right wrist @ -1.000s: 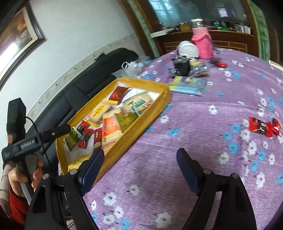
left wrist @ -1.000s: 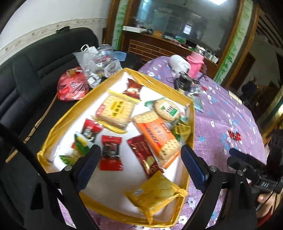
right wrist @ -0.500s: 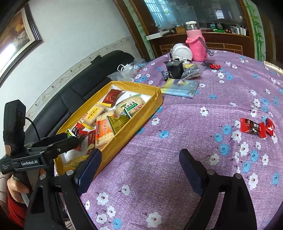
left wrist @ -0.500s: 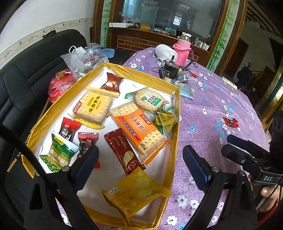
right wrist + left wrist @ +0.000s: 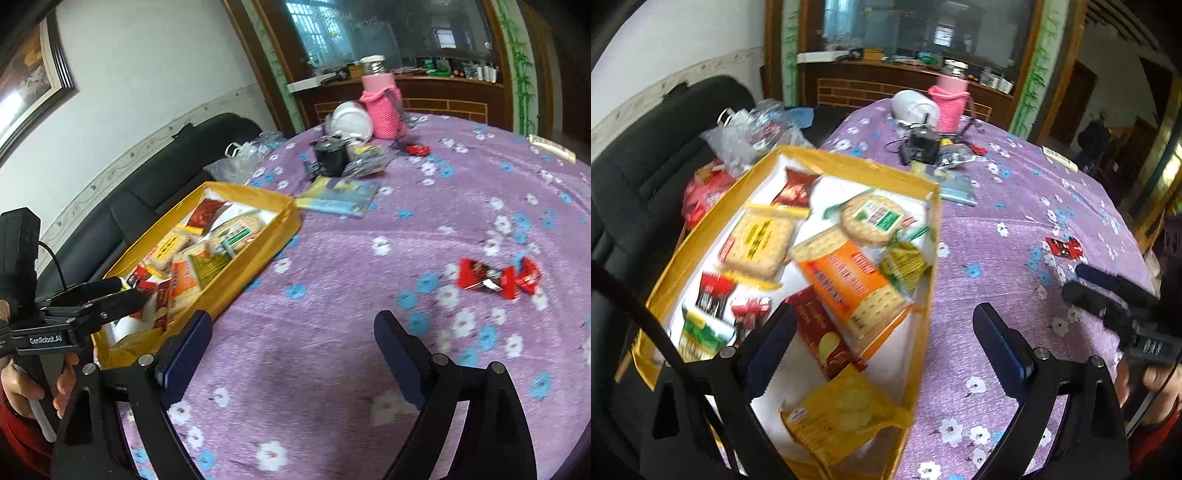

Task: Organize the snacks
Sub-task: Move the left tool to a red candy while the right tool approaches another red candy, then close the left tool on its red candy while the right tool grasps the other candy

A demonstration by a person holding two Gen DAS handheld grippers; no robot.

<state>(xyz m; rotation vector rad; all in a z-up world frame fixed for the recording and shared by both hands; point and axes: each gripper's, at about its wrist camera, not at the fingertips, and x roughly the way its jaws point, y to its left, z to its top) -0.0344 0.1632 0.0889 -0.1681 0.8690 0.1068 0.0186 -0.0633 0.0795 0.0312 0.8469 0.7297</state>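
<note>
A: Why were both sets of fingers wide and empty?
B: Approach. The right gripper [image 5: 291, 354] faced the candy [image 5: 496, 277] at two o'clock on the counter [image 5: 351, 295], well apart from the box [image 5: 258, 240]; the left gripper [image 5: 882, 347] straddled the box wall.

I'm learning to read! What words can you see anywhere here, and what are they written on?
"GenRobot.AI": on the side of the left gripper, seen from the right wrist.
Orange cracker pack in the yellow box: print too blurred to read.
Round cracker pack, green label: too blurred.
Right gripper body: small white marking, unreadable.
Red candies on the tablecloth: too small.
</note>
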